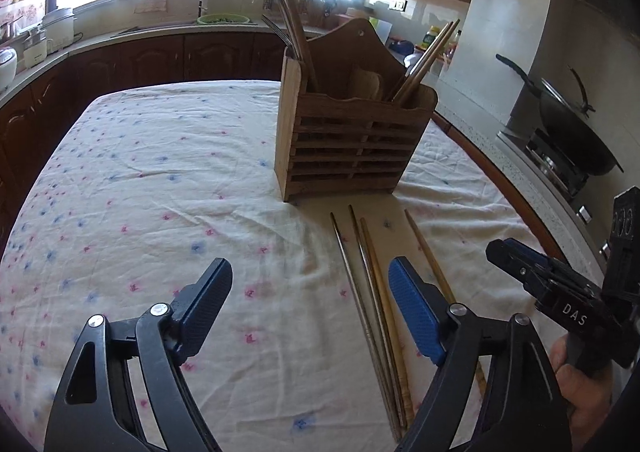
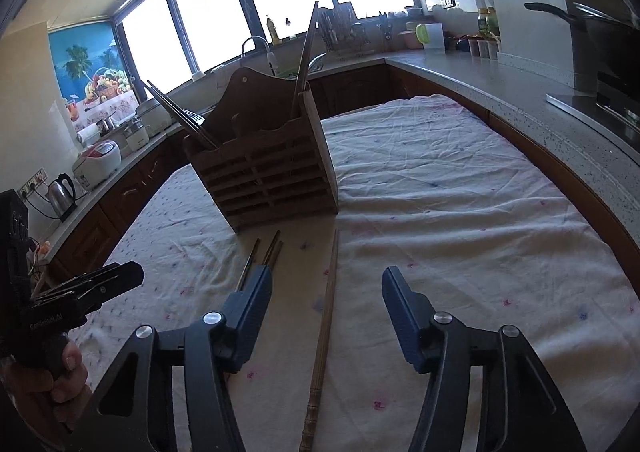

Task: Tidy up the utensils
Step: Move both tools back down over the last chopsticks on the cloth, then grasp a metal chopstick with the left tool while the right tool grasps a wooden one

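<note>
- Left gripper [image 1: 310, 294] – jaws spread, nothing between the pads; it hangs over bare cloth just left of the loose chopsticks.
- Right gripper [image 2: 326, 310] – jaws spread too, straddling the lone wooden chopstick [image 2: 326, 316] w/o pinching it.
- Wooden holder [image 1: 348, 136] stands upright on the tablecloth [image 1: 140, 180], just beyond the sticks' far tips; already has chopsticks in its right slot, forks and long sticks in the left.
- Step in hand, prob.: pick a stick. Lower till the pads flank the shaft near mid-length, close square across it, lift level, then tip it up over a slot.
- Metal chopsticks [image 1: 356, 292] – thin, smooth, likely slippery; they lie touching a bamboo one [image 1: 382, 312], so separate them first.
- Bamboo sticks: matte, tapered, ringed at the thick end – better grip.
- Cloth is soft and wrinkled; pads could snag a fold.
</note>
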Tool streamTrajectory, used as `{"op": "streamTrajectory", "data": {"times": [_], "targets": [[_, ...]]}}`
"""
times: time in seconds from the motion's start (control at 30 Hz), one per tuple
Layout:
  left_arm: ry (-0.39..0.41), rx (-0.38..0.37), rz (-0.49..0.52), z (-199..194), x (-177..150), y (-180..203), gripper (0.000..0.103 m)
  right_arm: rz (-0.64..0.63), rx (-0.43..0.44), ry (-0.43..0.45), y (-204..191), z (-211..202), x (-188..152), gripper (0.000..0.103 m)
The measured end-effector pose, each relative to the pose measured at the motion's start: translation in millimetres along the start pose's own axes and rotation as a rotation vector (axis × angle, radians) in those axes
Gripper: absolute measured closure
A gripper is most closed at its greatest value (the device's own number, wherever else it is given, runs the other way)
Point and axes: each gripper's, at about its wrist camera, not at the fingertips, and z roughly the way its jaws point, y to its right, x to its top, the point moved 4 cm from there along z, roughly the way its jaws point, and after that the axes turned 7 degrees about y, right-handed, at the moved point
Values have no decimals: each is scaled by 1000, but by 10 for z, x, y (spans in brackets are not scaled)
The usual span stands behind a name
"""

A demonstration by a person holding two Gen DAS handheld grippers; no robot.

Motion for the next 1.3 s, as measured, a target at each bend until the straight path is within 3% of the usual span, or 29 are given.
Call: {"op": "streamTrajectory", "data": {"times": [0.17,0.43,0.63,0.77,0.83,0.9,0.93,1.0,1.3], "targets": [[-74,1,29,360,57,118,42,-7,5,-70,5,324,30,58],[-144,30,73,767,83,206,45,-23,-14,-159,56,732,41,69],[-203,44,96,1016,-9,200,63,-72,-36,-200,27,980,62,75],[-179,63,144,1044,-18,246,64,-139,-63,-230,-19,1156,18,76],[-169,69,165,1049,-24,282,70,-192,-90,-237,-77,1203,7,78],[-165,53,176,1045,-27,305,90,-237,-102,-237,-138,1218,-9,88],[-166,46,177,1041,-28,314,94,-253,-101,-238,-163,1218,-19,96],[-166,42,180,1029,-30,311,96,-277,-109,-236,-198,1213,-31,97],[-124,-41,103,683,50,183,99,-111,-22,-181,-74,890,85,98]]}}
